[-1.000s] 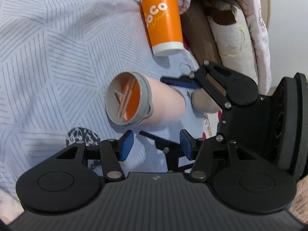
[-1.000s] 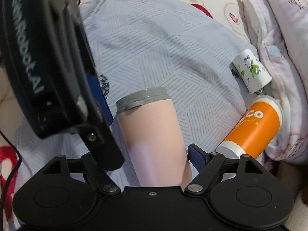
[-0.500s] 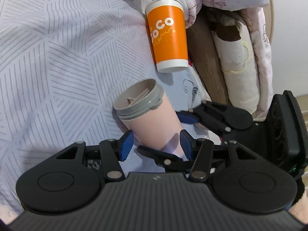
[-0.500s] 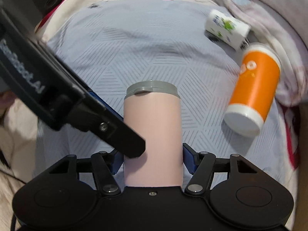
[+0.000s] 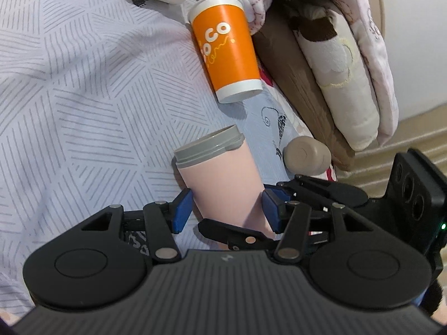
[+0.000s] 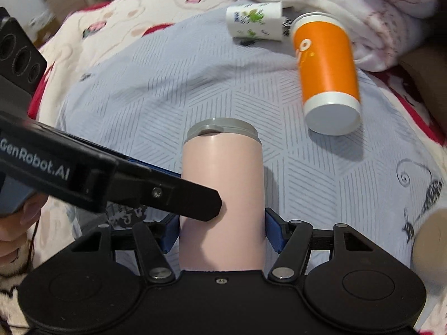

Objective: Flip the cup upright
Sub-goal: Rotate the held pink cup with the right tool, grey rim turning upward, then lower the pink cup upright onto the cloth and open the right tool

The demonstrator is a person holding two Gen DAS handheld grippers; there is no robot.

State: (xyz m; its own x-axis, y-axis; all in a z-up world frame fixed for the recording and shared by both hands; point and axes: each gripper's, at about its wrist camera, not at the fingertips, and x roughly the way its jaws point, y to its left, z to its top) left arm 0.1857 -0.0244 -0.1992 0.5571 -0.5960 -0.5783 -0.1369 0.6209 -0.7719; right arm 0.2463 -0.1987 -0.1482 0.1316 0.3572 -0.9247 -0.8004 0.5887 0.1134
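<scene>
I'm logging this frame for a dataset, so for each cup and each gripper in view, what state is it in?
Pink tumbler with grey rim: raised, grey rim end up, between both grippers.
Orange paper cup with white bands: lying on its side on the bedsheet.
White floral paper cup: lying on its side.
Right gripper: shut on the pink tumbler's lower body.
Left gripper: straddling the tumbler; contact unclear.
</scene>
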